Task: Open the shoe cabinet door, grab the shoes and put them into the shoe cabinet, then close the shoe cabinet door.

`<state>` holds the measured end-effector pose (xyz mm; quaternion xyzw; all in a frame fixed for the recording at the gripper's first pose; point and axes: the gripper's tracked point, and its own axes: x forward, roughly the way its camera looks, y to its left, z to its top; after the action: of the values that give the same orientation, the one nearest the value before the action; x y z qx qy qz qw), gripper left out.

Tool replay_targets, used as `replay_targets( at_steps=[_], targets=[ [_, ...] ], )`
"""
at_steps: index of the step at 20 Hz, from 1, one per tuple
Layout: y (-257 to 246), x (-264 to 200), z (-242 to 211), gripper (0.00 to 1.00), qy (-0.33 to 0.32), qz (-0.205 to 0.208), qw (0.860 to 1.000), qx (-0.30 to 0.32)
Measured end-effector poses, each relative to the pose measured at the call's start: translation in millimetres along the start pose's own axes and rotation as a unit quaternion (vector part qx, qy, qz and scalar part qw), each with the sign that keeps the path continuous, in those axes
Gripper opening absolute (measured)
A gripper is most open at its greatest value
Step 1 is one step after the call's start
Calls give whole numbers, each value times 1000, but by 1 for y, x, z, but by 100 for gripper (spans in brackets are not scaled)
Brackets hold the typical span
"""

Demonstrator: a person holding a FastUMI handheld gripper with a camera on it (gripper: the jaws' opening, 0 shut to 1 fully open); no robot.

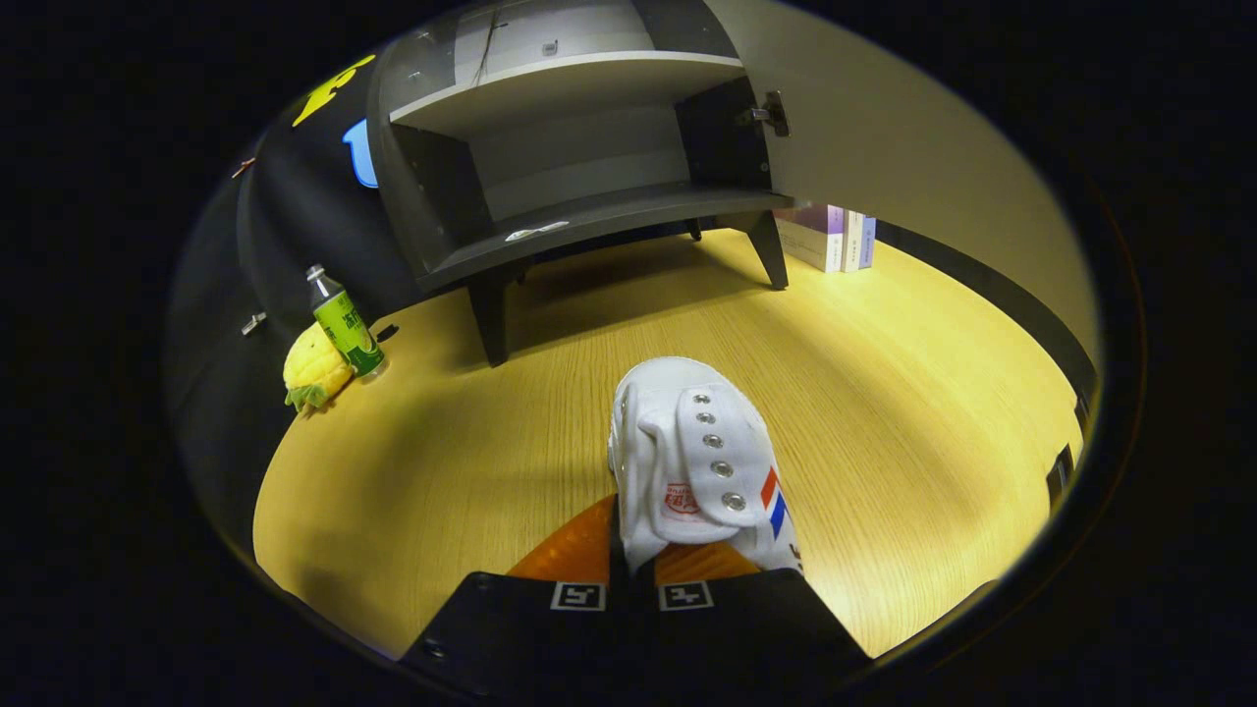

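Looking along your gripper, largest thing first:

Table: the wooden top (913, 412) spreads under everything you see, pale and lit from the right.

Cabinet: your shoe cabinet (579, 221) stands on short dark legs well beyond the fingers, with two shelves showing and both bare of shoes.

Door: the cabinet door (884, 128) is already swung wide open to the right, its hinge visible at the cabinet's edge.

Shoe: the white shoe (692, 457) sits between your fingers and reaches just ahead of them, toe pointing toward the cabinet (a row of metal eyelets and a red-and-blue stripe show on its side). It is well short of the cabinet; you cannot tell whether it is resting on the table or lifted off it.

Gripper: your gripper (633, 565) has a finger on each side of the shoe's near end, both pressing on it, so you have it clamped.

Books: a few books (835, 238) stand upright beside the cabinet's right front leg, under the open door.

Bottle: a green bottle (344, 324) stands left of the cabinet.

Toy: a yellow plush toy (314, 371) lies touching the bottle's base.
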<state>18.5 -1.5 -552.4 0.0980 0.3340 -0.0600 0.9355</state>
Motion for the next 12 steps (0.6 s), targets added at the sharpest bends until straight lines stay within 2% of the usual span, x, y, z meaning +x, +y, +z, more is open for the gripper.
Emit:
replay_targets(
  at_steps=[7, 12],
  targets=[
    [1, -6, 7, 5, 8, -3, 1000, -15],
    [0, -37, 56, 5, -7, -7, 1000, -24]
  ],
)
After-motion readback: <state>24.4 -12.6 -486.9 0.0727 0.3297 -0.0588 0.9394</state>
